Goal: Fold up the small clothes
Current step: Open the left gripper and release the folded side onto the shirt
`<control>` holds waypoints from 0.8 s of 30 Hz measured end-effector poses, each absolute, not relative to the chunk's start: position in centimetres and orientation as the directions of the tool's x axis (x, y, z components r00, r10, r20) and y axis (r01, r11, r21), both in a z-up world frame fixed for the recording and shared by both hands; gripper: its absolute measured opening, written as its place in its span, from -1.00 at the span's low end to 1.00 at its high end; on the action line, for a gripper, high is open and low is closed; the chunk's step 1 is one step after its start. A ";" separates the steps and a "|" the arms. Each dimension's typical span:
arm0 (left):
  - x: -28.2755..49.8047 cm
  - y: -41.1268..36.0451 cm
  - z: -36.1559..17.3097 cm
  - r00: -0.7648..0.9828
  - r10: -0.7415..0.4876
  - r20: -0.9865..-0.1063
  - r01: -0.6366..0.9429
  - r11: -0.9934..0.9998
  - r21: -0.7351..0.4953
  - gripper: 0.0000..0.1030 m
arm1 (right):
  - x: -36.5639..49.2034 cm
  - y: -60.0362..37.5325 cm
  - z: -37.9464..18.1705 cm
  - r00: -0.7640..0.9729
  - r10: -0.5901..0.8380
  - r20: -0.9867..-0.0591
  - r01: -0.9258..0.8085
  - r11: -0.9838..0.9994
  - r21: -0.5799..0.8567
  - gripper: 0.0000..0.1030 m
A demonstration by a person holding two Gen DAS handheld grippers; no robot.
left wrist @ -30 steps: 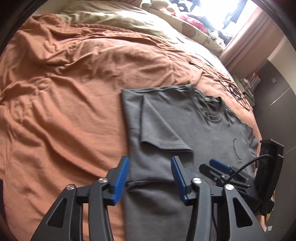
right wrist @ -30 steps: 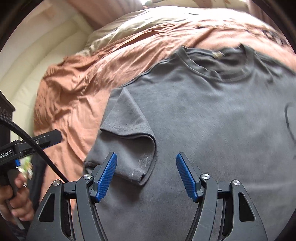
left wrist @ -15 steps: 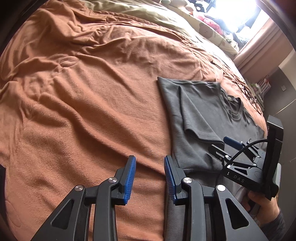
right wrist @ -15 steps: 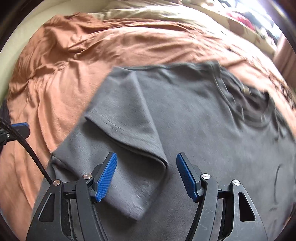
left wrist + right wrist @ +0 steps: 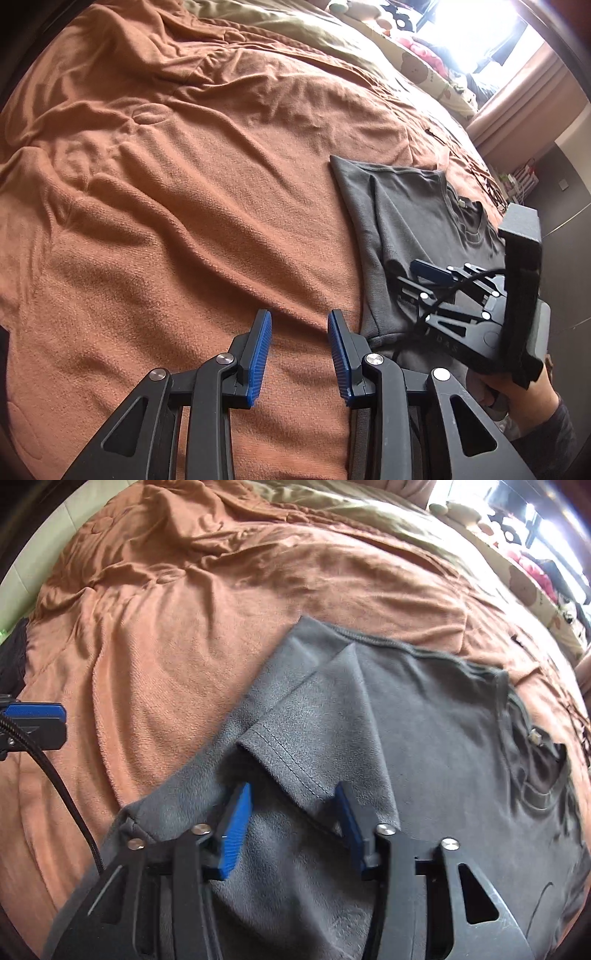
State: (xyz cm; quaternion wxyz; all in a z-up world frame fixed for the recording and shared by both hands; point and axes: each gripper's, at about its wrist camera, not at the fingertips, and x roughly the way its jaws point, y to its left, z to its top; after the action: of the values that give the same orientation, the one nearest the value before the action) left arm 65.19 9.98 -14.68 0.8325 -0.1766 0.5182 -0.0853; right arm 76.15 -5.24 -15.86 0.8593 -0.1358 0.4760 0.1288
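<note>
A dark grey T-shirt lies flat on the orange bedspread, its left sleeve folded inward over the body. My left gripper is open over bare bedspread, just left of the shirt's edge, with nothing between its blue pads. My right gripper is open and low over the shirt, its fingers on either side of the folded sleeve's hem. In the left wrist view the right gripper rests on the shirt, held by a hand.
The bedspread is wrinkled on the left and far side. An olive blanket and patterned pillows lie at the far end under a bright window. Dark cables lie right of the shirt, near the bed's edge.
My left gripper has slid left off the shirt onto bare bedspread and narrowed its opening. My right gripper has dropped and moved forward, so the sleeve hem now sits between its fingers.
</note>
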 end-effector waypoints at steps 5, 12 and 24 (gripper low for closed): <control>65.2 10.0 -14.7 0.450 -0.330 -0.830 -0.036 0.922 -0.386 -0.34 | 77.5 -6.8 -15.2 0.515 0.129 -0.847 -0.306 0.951 -0.041 -0.94; 65.7 9.0 -15.0 0.445 -0.336 -0.830 -0.022 0.923 -0.385 -0.34 | 77.6 -10.4 -13.3 0.581 0.108 -0.806 -0.198 0.980 -0.012 -0.97; 66.3 6.9 -15.0 0.439 -0.333 -0.835 -0.009 0.927 -0.375 -0.34 | 77.6 -18.1 -13.0 0.590 0.108 -0.800 0.033 0.987 0.158 0.30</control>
State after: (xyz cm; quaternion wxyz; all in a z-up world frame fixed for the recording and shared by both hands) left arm 66.31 6.92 -14.99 0.8321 -0.1641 0.5208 -0.0976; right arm 77.61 -18.07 -13.03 0.8881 0.0783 0.4524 0.0212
